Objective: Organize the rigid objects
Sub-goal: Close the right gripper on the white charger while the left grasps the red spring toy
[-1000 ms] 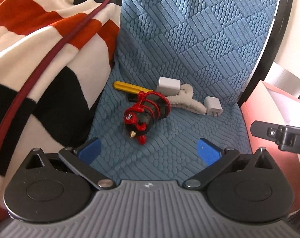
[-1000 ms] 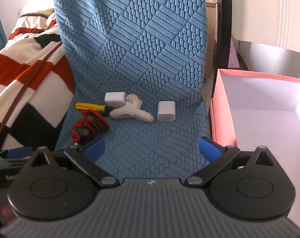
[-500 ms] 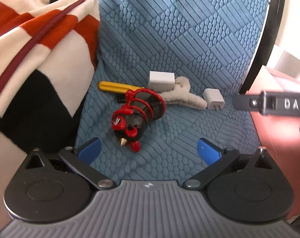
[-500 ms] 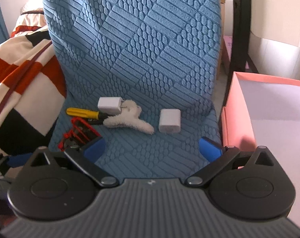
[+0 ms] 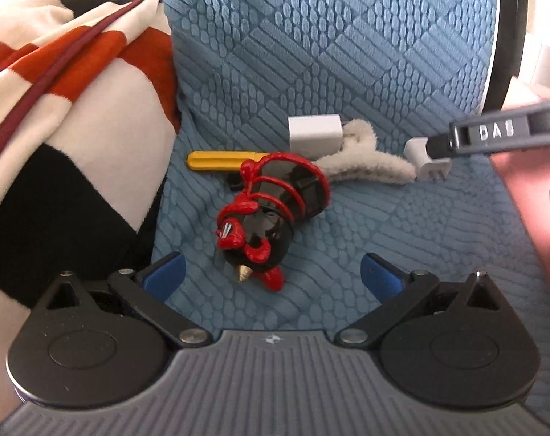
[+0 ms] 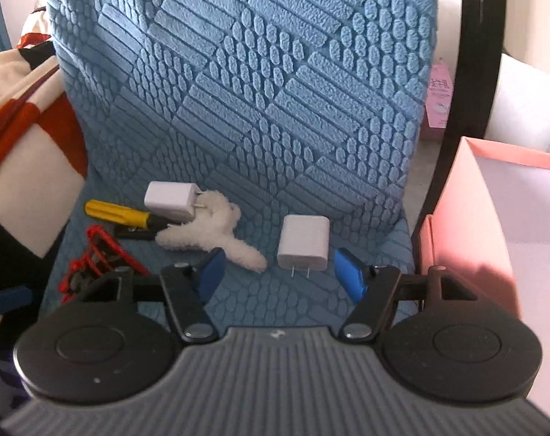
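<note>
Red-and-black toy (image 6: 93, 259) half hidden behind right gripper (image 6: 278, 272) fingers (image 6: 211, 276).

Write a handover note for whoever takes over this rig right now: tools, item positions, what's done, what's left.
Left tool: open, empty, in front of the red-and-black toy.
Right tool: open, fingers either side of the near white charger, not yet gripping.
On the blue seat cover: second charger, yellow-handled screwdriver, fluffy clip.
Pink box: no items visible in the part shown.
Done: nothing boxed, as far as visible. Left: all five items.
</note>
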